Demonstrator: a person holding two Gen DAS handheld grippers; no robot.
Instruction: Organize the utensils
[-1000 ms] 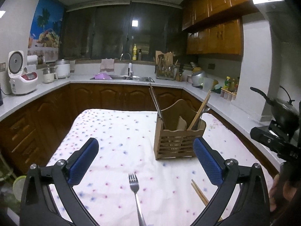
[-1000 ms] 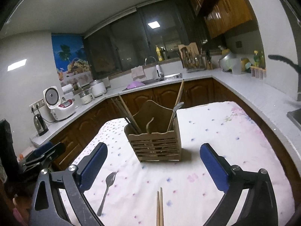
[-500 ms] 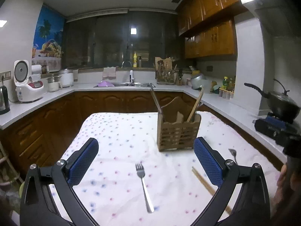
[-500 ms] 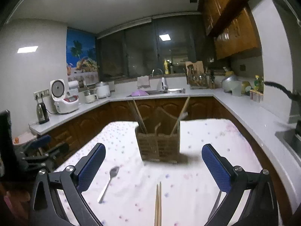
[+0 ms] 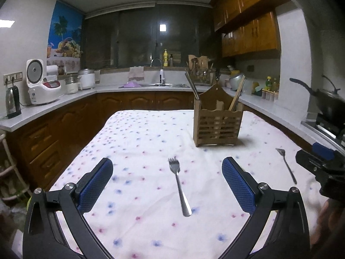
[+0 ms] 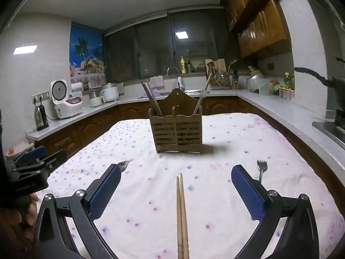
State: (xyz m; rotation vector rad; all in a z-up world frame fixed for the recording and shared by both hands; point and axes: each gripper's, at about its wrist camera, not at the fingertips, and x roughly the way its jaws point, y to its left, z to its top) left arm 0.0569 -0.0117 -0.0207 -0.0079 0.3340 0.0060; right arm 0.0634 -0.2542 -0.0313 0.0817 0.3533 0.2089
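A wooden utensil holder stands on the dotted tablecloth with chopsticks and a utensil in it. A metal fork lies between the fingers of my open, empty left gripper. A second fork lies to the right. A pair of wooden chopsticks lies between the fingers of my open, empty right gripper. The first fork's tines peek past my right gripper's left finger. Both grippers hover low near the table's front.
The table is covered by a white cloth. Counters run round it with a rice cooker, a kettle, a sink and a wok on the stove at right. The other gripper shows at each view's edge.
Both grippers have pulled back from the holder and levelled out. The holder looks farther away; the forks and chopsticks now show more fully. Nothing was grasped.
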